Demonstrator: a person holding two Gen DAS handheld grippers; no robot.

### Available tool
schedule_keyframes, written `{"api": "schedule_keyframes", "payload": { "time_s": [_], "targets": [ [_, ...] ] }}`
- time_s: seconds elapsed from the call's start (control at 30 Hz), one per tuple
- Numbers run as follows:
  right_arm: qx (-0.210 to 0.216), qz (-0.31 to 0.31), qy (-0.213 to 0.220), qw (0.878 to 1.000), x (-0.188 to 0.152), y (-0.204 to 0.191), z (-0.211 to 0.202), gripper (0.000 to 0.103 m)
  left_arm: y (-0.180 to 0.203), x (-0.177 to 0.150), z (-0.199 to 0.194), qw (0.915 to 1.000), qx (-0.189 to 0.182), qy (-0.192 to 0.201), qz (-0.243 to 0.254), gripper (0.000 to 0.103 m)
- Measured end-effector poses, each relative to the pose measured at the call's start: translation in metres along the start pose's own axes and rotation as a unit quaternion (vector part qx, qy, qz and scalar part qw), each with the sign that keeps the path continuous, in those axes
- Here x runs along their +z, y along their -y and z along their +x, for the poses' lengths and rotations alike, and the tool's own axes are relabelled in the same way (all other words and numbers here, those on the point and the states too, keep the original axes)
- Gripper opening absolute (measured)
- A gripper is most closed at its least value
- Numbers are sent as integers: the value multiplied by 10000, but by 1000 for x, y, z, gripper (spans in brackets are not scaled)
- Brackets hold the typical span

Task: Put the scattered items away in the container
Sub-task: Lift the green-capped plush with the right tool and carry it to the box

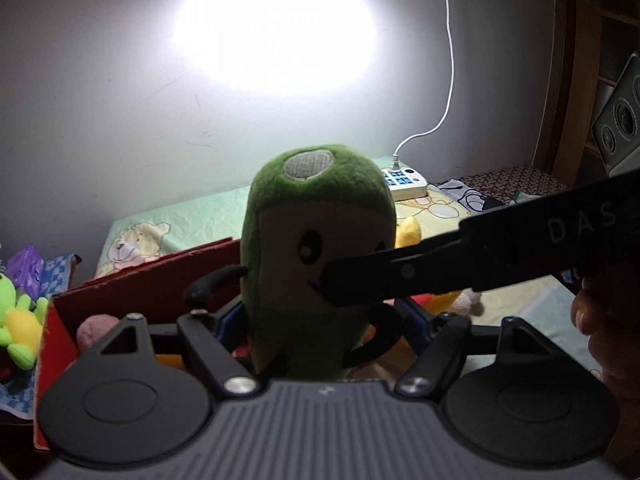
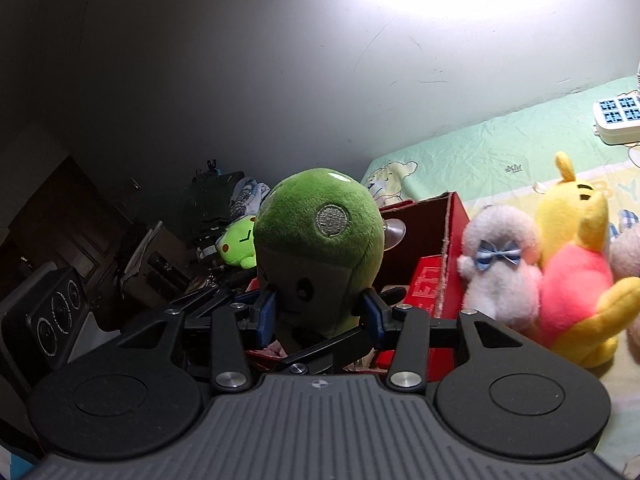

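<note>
gripping the green plush (image 1: 316, 256) from both sides, your left gripper (image 1: 320, 320) and right gripper (image 2: 318, 314) pinch it above the red box (image 2: 440, 264).

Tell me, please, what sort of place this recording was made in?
Most likely a bedroom. A bed sheet printed with teddy bears lies against the wall, plush toys such as the yellow bear sit on it, and a power strip rests near the wall.

Left gripper (image 1: 320, 320) clamps green plush toy (image 1: 316, 248) upright above red cardboard box (image 1: 160, 276); right gripper (image 1: 348, 284) presses its face.
</note>
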State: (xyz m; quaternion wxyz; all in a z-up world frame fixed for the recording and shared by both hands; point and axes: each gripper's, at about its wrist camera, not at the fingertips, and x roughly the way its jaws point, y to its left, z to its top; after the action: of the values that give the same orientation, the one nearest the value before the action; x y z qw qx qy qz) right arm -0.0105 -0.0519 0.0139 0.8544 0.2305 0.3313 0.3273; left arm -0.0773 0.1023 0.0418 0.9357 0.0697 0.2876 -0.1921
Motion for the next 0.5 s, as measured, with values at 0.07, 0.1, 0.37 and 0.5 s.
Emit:
{"api": "schedule_keyframes", "payload": {
  "time_s": [0.07, 0.1, 0.37, 0.5],
  "targets": [
    [8, -32, 29, 10000, 0, -7, 14, 47, -14, -1, -3, 10000, 81, 31, -19, 77],
    [0, -28, 30, 10000, 0, -9, 22, 48, -19, -1, -3, 9999, 115, 39, -24, 77],
    [-183, 118, -183, 9996, -3, -19, 81, 48, -74, -12, 19, 9993, 231, -205, -230, 77],
    [-324, 250, -366, 9985, -7, -16, 101, 48, -94, -22, 34, 9983, 146, -426, -358, 77]
  ]
}}
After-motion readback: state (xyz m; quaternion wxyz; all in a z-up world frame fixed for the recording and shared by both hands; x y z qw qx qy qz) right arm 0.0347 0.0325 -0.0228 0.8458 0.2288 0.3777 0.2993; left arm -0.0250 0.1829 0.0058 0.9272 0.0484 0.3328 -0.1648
